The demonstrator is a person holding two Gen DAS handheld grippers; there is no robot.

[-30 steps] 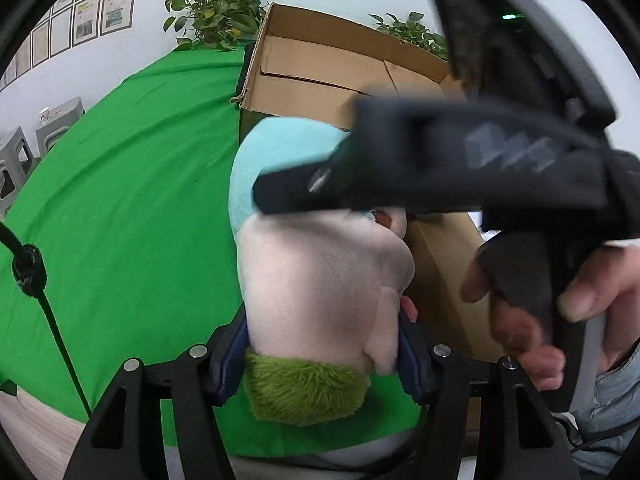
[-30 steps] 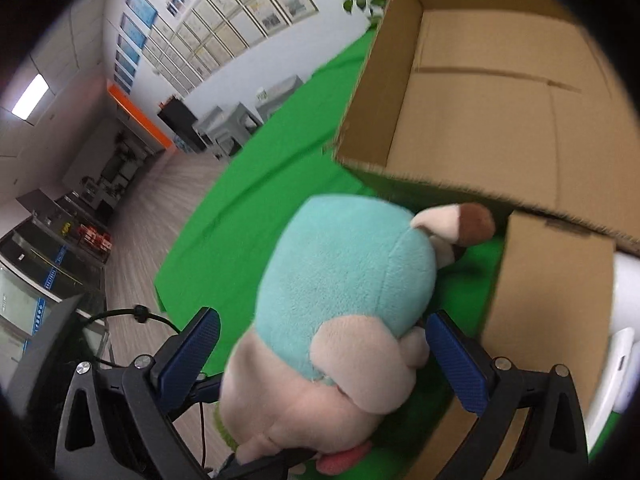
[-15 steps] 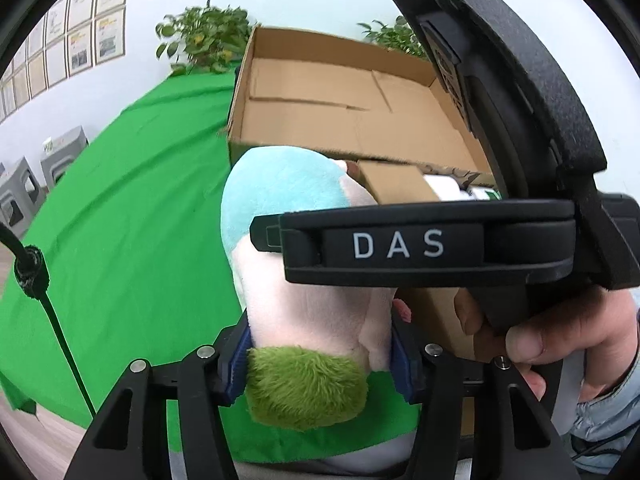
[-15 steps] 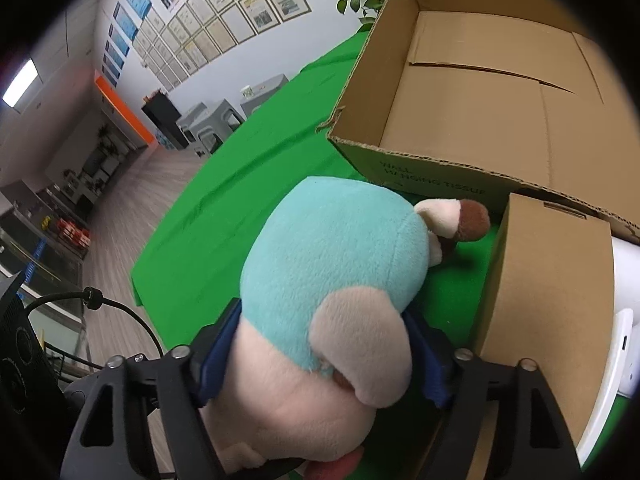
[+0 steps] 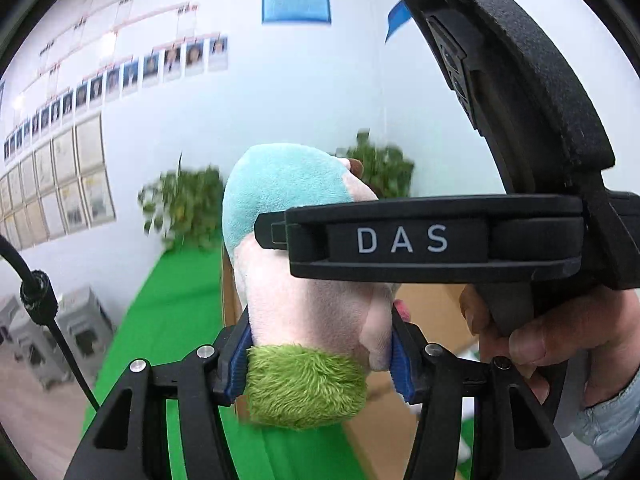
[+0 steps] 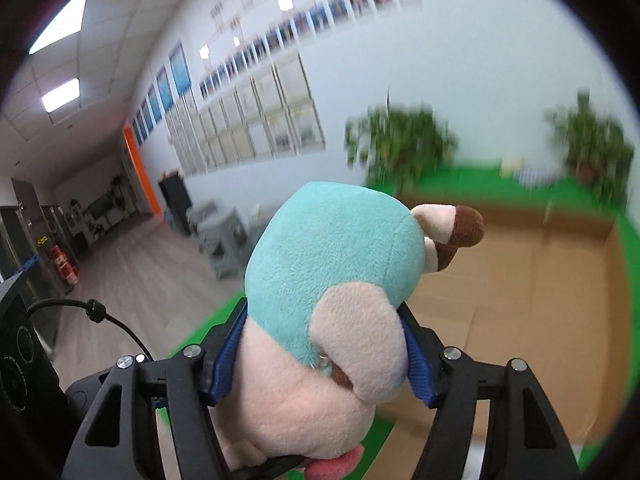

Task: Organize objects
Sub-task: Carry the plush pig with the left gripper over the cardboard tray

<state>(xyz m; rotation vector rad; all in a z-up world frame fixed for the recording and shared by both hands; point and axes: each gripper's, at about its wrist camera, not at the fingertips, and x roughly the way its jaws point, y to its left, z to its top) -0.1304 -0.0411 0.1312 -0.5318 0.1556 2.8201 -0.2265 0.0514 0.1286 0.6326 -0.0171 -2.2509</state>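
A plush toy (image 5: 304, 280) with a turquoise back, pale pink body and green furry tuft hangs lifted in the air between both grippers. My left gripper (image 5: 318, 356) is shut on its lower end, blue pads pressed into both sides just above the tuft. My right gripper (image 6: 320, 356) has its jaws closing on the plush toy (image 6: 332, 264), and the pads dent its pink body. In the left wrist view the right gripper's black body (image 5: 400, 240) crosses in front of the toy, held by a hand (image 5: 560, 340).
An open cardboard box (image 6: 540, 280) lies below and ahead on the green cloth (image 5: 172, 312). Potted plants (image 6: 400, 140) stand at the far wall. Grey stools (image 5: 76, 328) sit on the floor to the left. A black cable (image 5: 40, 300) hangs at left.
Both grippers have risen with the plush toy, so the box and cloth dropped low in view and the wall fills the frames. The right gripper's jaws came in from wide onto the toy.
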